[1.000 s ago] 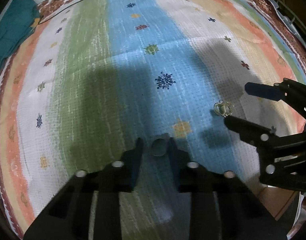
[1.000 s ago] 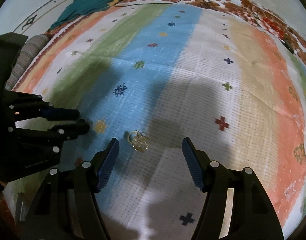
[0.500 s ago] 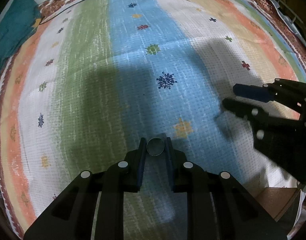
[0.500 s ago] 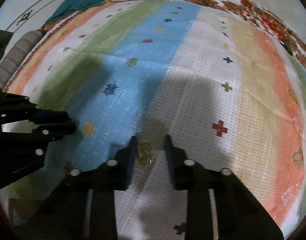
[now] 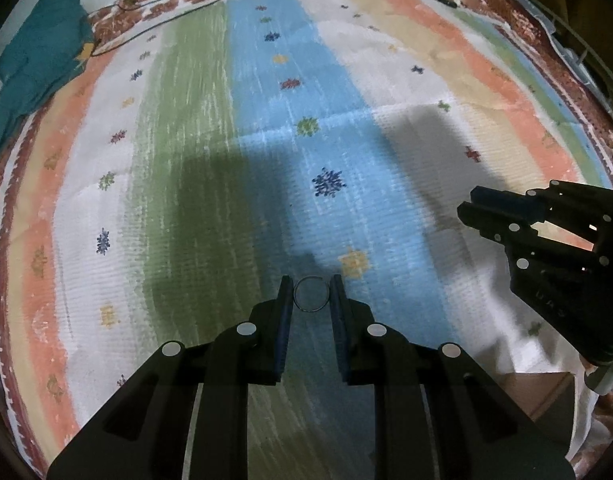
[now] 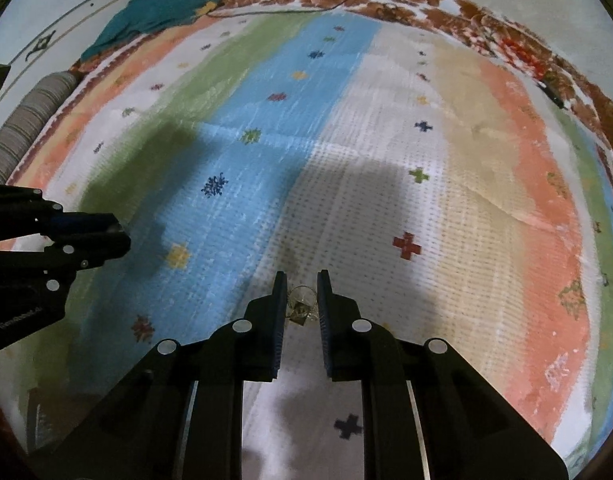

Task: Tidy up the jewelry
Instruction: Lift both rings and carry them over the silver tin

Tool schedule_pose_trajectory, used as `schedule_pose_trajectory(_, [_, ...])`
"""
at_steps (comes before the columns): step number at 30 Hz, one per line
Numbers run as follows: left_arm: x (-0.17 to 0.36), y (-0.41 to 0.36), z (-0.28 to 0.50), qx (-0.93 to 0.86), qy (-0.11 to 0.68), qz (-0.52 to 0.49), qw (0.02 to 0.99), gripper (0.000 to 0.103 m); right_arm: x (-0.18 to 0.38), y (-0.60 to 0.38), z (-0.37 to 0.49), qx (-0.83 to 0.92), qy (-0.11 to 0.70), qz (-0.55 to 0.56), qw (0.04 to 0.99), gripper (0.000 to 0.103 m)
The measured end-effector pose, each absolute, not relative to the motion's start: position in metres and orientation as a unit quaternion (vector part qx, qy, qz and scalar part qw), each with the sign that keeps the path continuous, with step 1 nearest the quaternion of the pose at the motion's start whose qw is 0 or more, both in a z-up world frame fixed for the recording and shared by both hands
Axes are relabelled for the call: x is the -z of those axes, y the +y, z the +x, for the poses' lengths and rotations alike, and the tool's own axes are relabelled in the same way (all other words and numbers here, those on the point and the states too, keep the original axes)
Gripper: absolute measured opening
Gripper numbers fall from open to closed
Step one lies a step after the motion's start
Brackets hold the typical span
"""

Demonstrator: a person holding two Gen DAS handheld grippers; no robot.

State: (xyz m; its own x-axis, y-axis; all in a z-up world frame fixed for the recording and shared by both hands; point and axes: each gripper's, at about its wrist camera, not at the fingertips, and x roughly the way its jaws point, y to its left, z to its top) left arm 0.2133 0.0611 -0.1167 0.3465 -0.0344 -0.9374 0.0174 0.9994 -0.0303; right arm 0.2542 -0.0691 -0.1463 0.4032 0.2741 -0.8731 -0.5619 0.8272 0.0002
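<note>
Since a second earlier, both grippers had gone from reaching to holding; the right one's jaws, wide apart then, had drawn in around its piece.

Left wrist view: left gripper (image 5: 311,295) narrowed onto a plain thin ring (image 5: 311,294), pinched edge-on between the fingertips, apparently clear of the striped bedspread (image 5: 266,128). Right gripper (image 5: 468,208) visible at the right, well apart, jaws nearly together.

Right wrist view: right gripper (image 6: 301,295) closed to a narrow gap on a gold ornate ring (image 6: 301,305), held between the pads. Teal cloth (image 6: 166,4) lay at the far edge.

Judged: both pieces picked up, that part done. No box, tray or stand showed in either view, so placing both remained.
</note>
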Motion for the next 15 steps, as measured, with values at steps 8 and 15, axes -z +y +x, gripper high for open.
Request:
schedule_pose_trajectory(8, [0.100, 0.050, 0.199, 0.023, 0.554, -0.001, 0.832, 0.018, 0.127, -0.088, 0.238, -0.226, 0.470, -0.132, 0.843, 0.016])
schedule_pose_trajectory(15, [0.083, 0.041, 0.189, 0.029, 0.537, -0.003, 0.843, 0.018, 0.104, -0.100, 0.223, -0.215, 0.450, -0.102, 0.861, 0.016])
